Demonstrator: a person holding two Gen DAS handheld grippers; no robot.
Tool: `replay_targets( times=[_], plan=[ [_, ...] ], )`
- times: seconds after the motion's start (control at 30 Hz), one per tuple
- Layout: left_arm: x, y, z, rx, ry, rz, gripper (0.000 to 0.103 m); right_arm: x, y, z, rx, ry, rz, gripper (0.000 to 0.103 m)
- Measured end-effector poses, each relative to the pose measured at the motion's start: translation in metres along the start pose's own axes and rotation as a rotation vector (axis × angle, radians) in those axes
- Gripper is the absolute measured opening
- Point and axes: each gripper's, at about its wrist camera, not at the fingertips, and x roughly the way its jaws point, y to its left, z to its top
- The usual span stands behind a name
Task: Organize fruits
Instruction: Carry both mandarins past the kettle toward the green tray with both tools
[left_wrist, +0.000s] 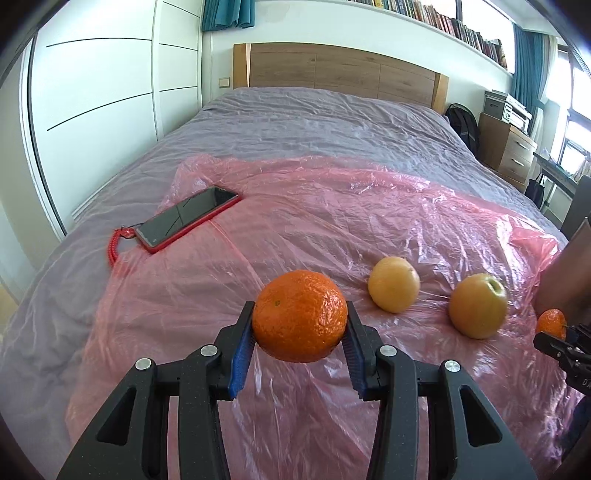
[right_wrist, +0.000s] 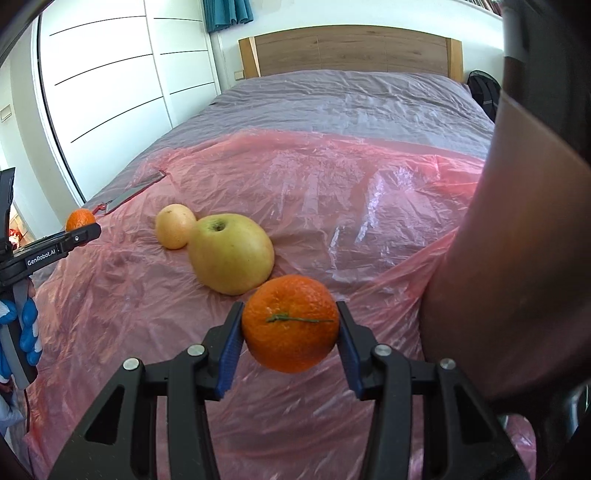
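Note:
My left gripper (left_wrist: 300, 317) is shut on an orange (left_wrist: 300, 315) and holds it above the pink plastic sheet (left_wrist: 314, 214). My right gripper (right_wrist: 291, 323) is shut on a second orange (right_wrist: 291, 323) with a green stem, also held above the sheet. Two yellow apples lie on the sheet: a smaller one (left_wrist: 394, 284) and a larger one (left_wrist: 478, 305). In the right wrist view the larger apple (right_wrist: 232, 254) lies just beyond the held orange, touching the smaller apple (right_wrist: 174, 226). The left gripper with its orange (right_wrist: 80, 219) shows at the left edge of that view.
A phone (left_wrist: 186, 218) in a red case with a coiled red cord (left_wrist: 115, 243) lies on the sheet's far left. The sheet covers a grey bed (left_wrist: 325, 118) with a wooden headboard. A brown object (right_wrist: 517, 240) fills the right side. White wardrobe on the left.

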Motion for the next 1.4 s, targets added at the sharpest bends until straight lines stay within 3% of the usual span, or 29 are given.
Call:
replay_targets(
  times=[0.4, 0.8, 1.03, 1.4],
  plan=[
    [-0.087, -0.037, -0.039, 0.035, 0.037, -0.045, 0.039, -0.076, 0.025, -0.022, -0.026, 0.016, 0.065, 0.077],
    [-0.161, -0.081, -0.076, 0.056, 0.068, -0.078, 0.039, -0.156, 0.029, -0.052, -0.046, 0.004, 0.057, 0.077],
    [-0.188, -0.111, -0.096, 0.1, 0.099, -0.104, 0.039, -0.188, 0.011, -0.072, -0.015, 0.005, 0.038, 0.077],
    [-0.214, -0.185, -0.111, 0.19, 0.137, -0.2, 0.039, -0.231, -0.051, -0.104, 0.089, -0.021, -0.03, 0.077]
  ],
)
